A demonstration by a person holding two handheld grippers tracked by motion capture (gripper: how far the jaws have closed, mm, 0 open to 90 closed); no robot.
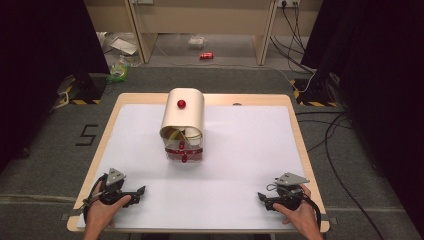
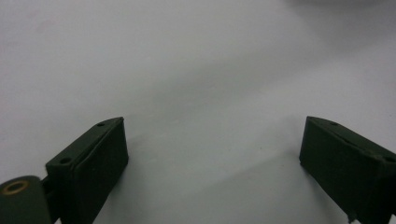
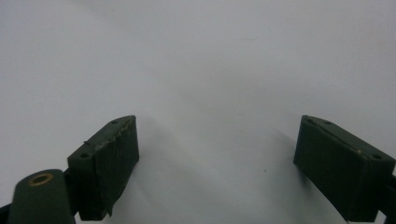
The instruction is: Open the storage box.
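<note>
A cream, round-topped box [image 1: 183, 120] with a red knob [image 1: 181, 104] stands at the middle of the white table top [image 1: 245, 150]. Its front shows a clear lower part [image 1: 185, 153] with red clasps and something yellowish inside. At the near left corner a hand holds my left gripper [image 1: 142, 192], pointing right and well short of the box. The left gripper [image 2: 212, 140] is open over bare white surface. My right gripper [image 1: 260, 198] rests at the near right corner, pointing left. It too [image 3: 217, 140] stands open, with nothing between its jaws.
The table has a wooden rim [image 1: 301, 145]. Beyond it on the grey floor lie cables [image 1: 330, 135], a red can [image 1: 206, 56], a green packet [image 1: 119, 70] and the legs of a wooden bench [image 1: 141, 40]. Dark curtains flank both sides.
</note>
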